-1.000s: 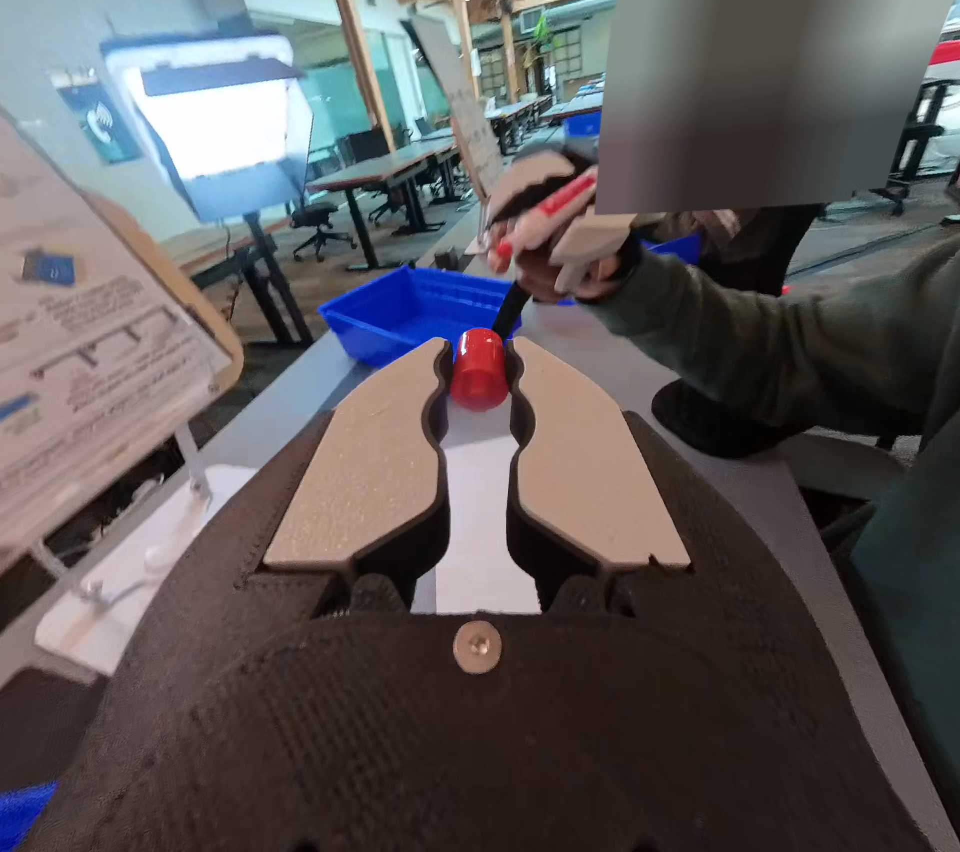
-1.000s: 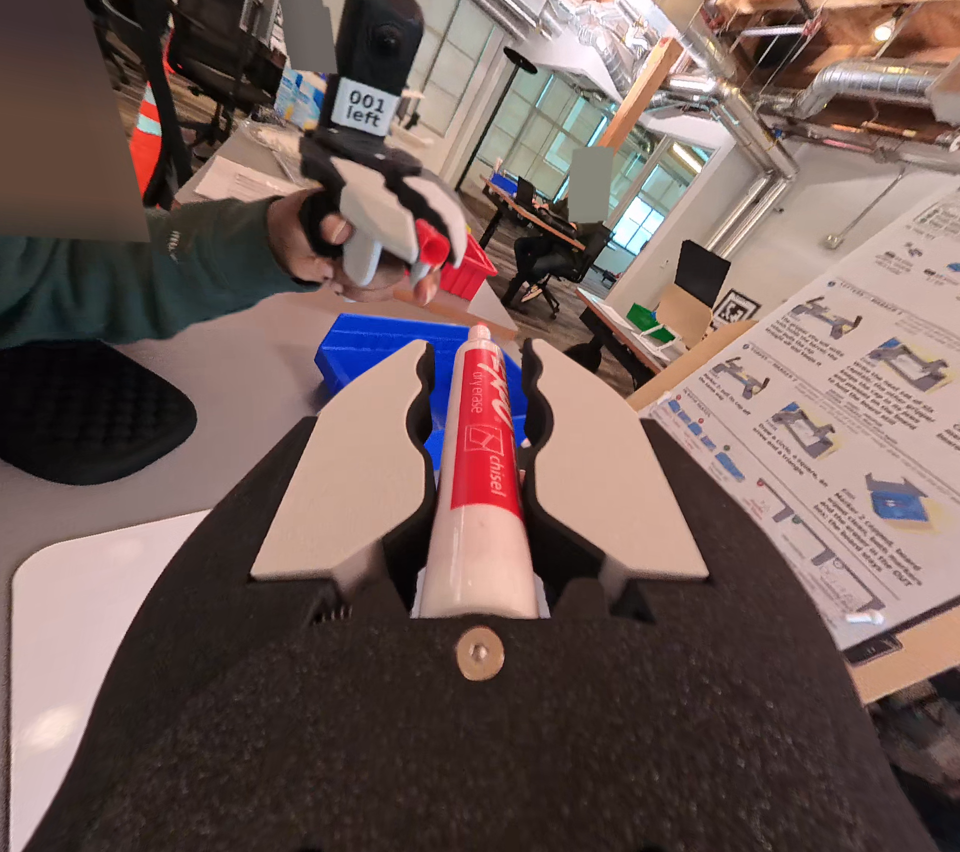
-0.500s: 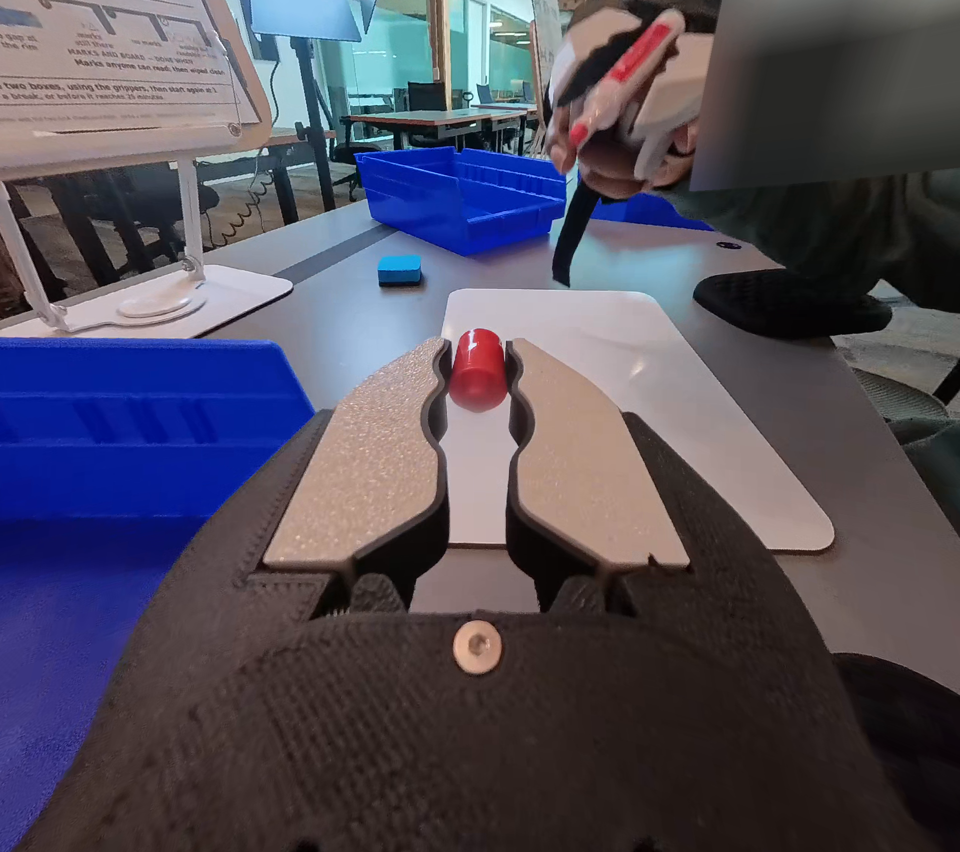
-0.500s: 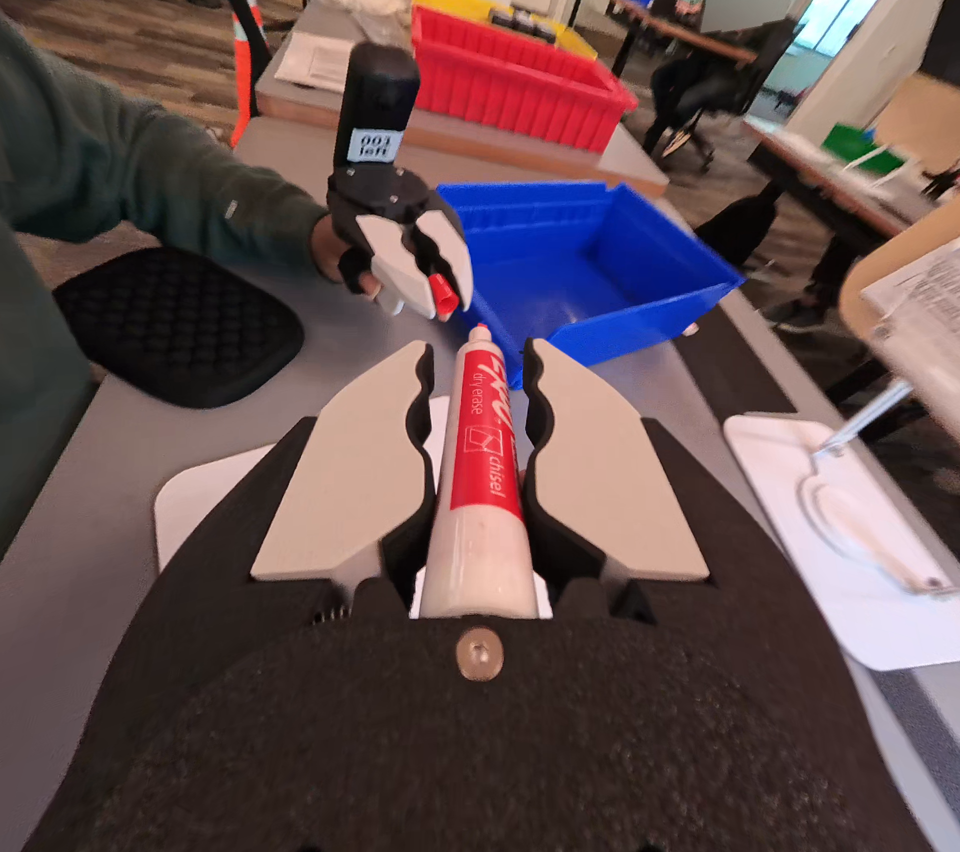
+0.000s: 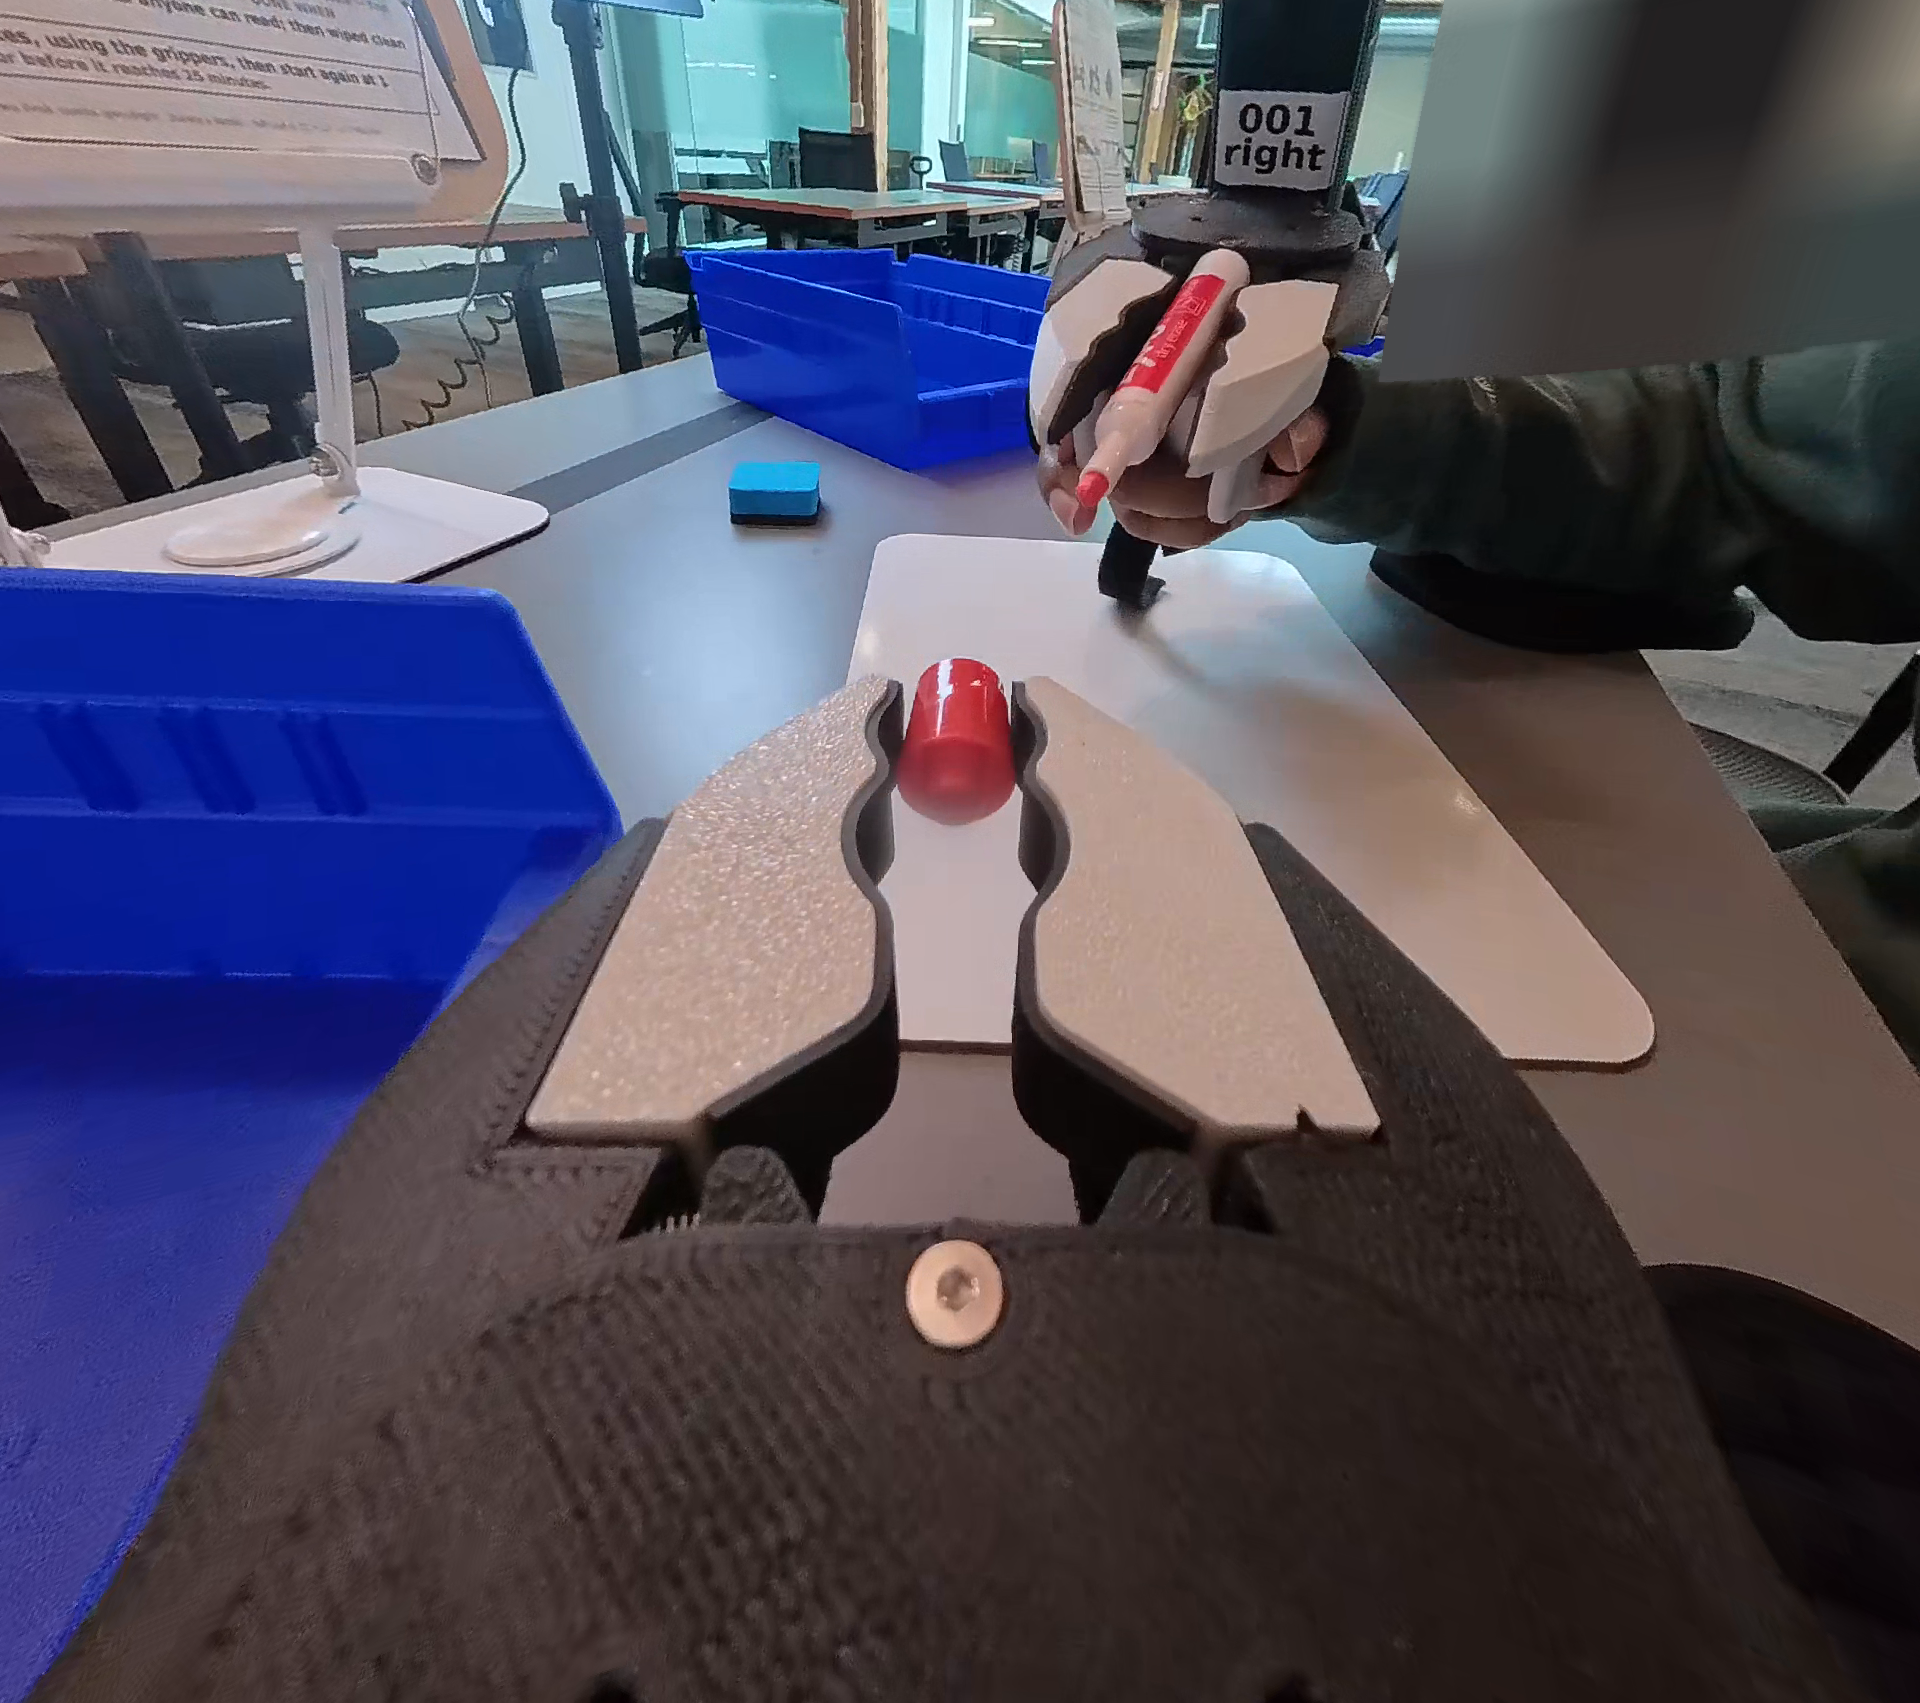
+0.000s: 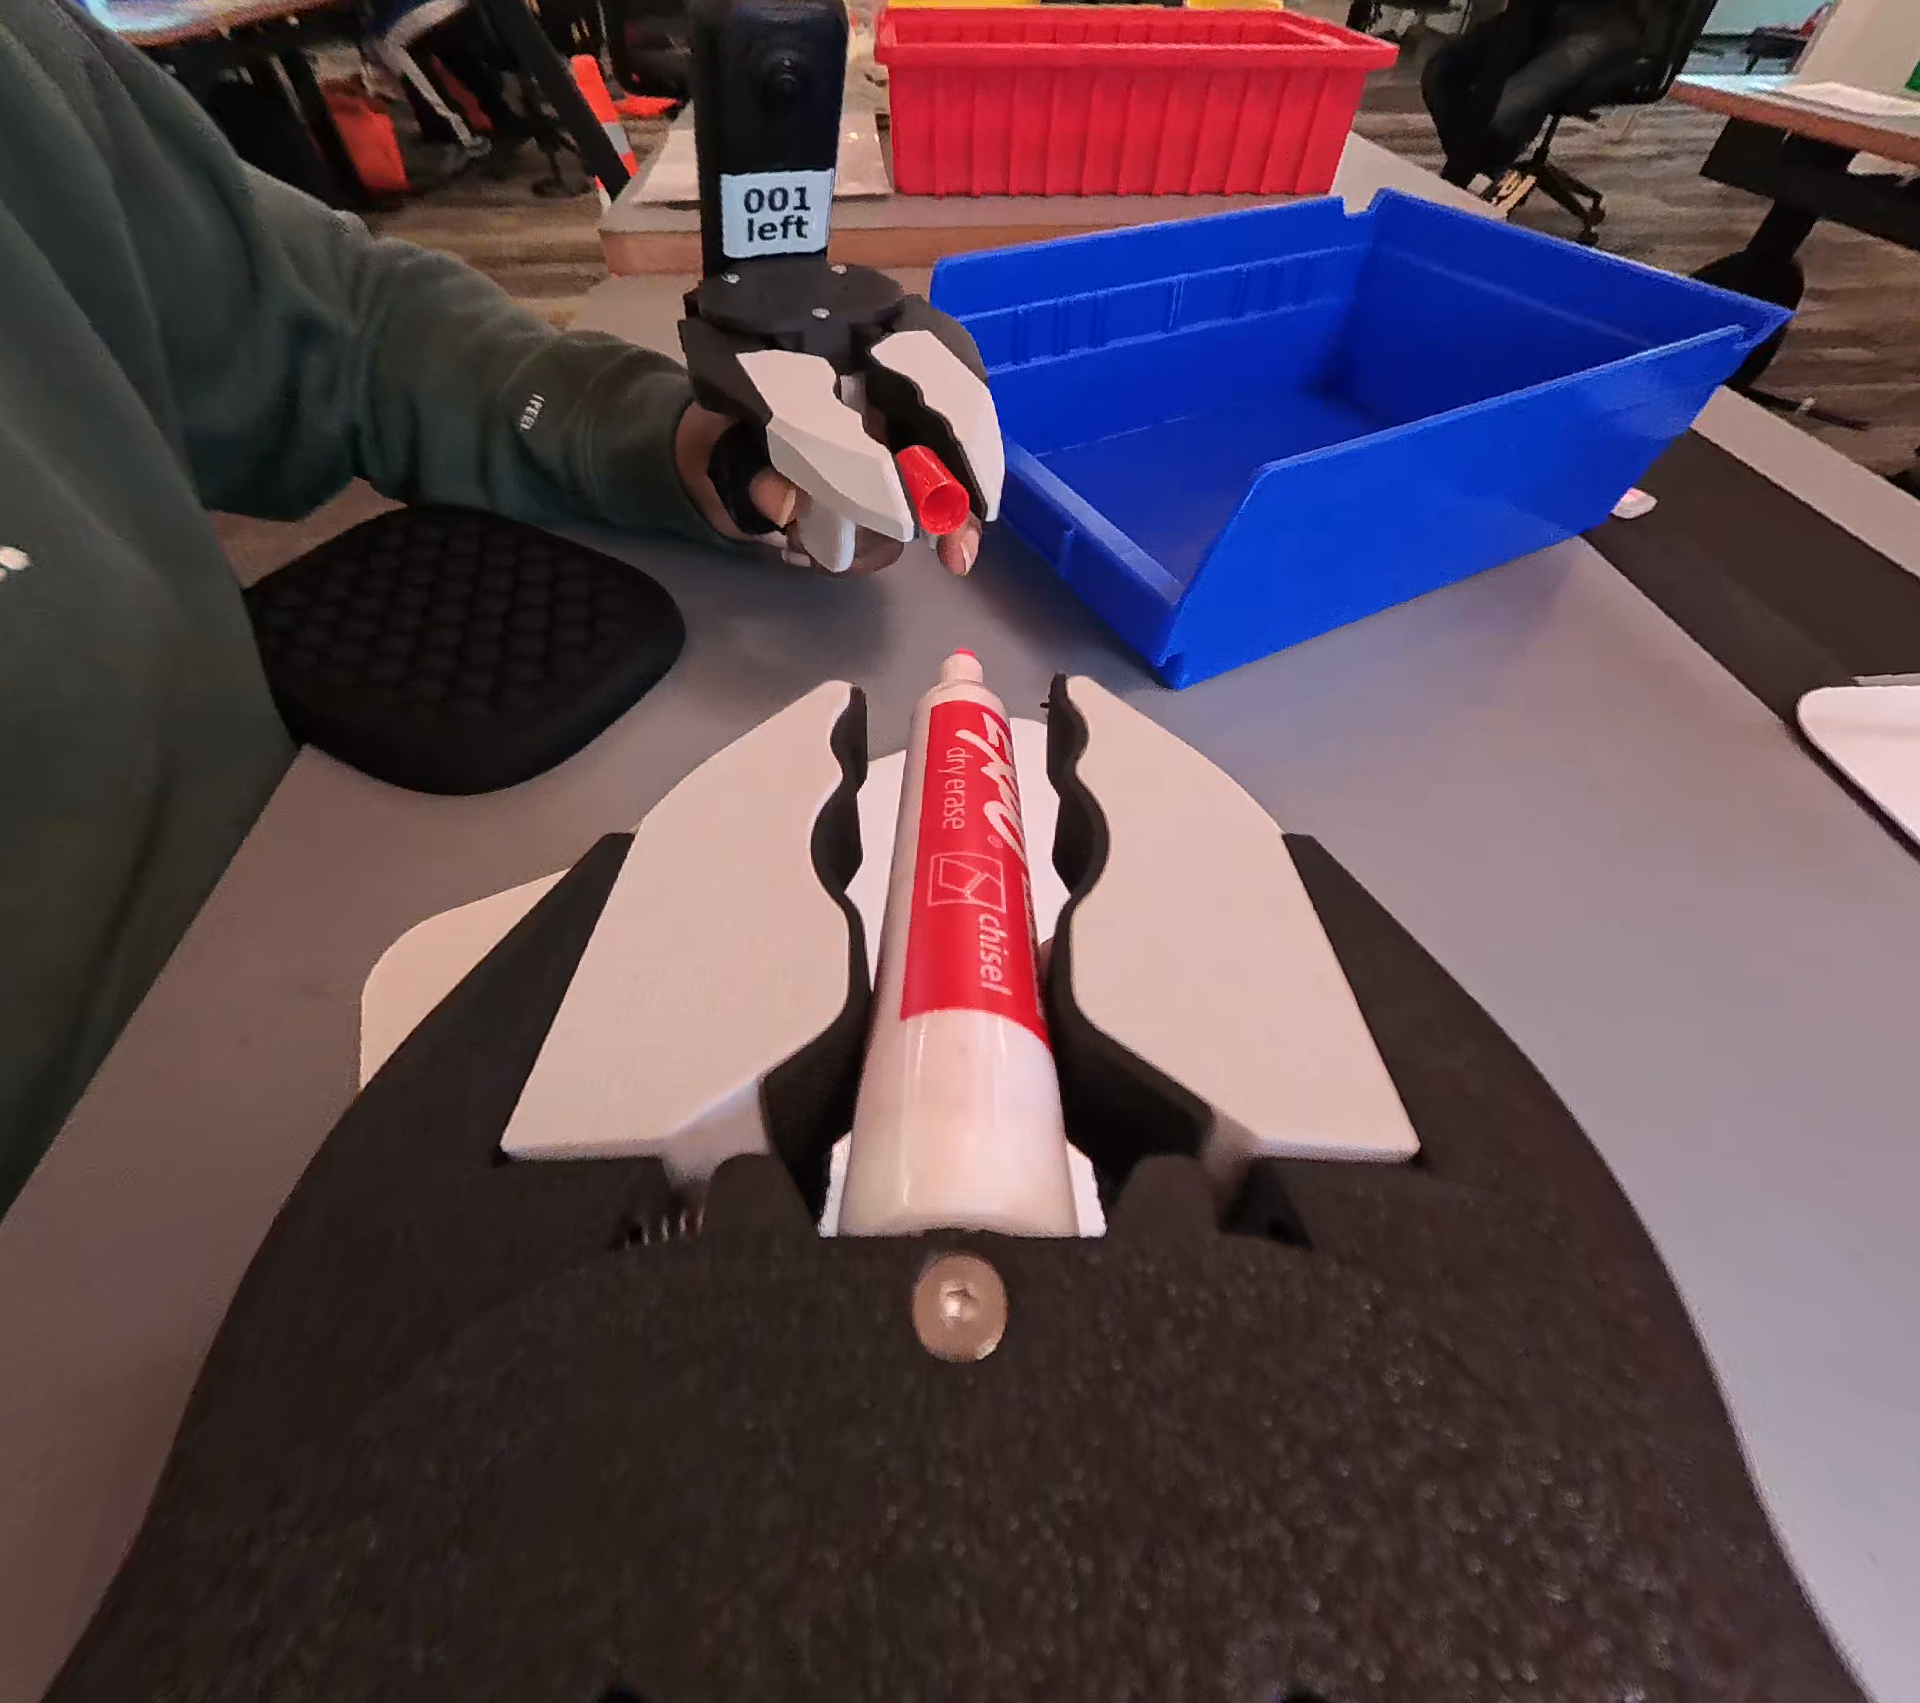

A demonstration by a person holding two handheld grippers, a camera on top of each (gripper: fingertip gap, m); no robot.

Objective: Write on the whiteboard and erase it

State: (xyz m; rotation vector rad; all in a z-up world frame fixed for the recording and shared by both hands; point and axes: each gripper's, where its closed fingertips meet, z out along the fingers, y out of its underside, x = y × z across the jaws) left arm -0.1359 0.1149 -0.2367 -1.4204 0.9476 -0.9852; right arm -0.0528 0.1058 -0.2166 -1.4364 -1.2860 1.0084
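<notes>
My left gripper [image 5: 954, 697] is shut on the red marker cap [image 5: 954, 754], held above the near part of the white whiteboard [image 5: 1299, 780]. My right gripper [image 6: 956, 697] is shut on the uncapped red-and-white marker [image 6: 971, 926], its red tip pointing forward over the board's corner [image 6: 416, 978]. In the left wrist view the right gripper [image 5: 1153, 448] holds the marker [image 5: 1153, 365] tip-down above the board's far edge. In the right wrist view the left gripper [image 6: 940, 490] holds the cap [image 6: 930, 495]. A blue eraser [image 5: 774, 493] lies on the table beyond the board.
A blue bin [image 5: 260, 780] stands close on the left, and shows in the right wrist view [image 6: 1351, 427]. Another blue bin [image 5: 873, 354] stands at the far side. An instruction sheet on a white stand [image 5: 260, 510] is at the far left. A black pad [image 6: 457, 645] lies near the sleeve. My right fingertips sit around 10 cm from my left ones.
Both grippers have tilted down toward the table and the board. The right gripper with the marker has lowered toward the board's far edge. Cap and marker stay gripped.
</notes>
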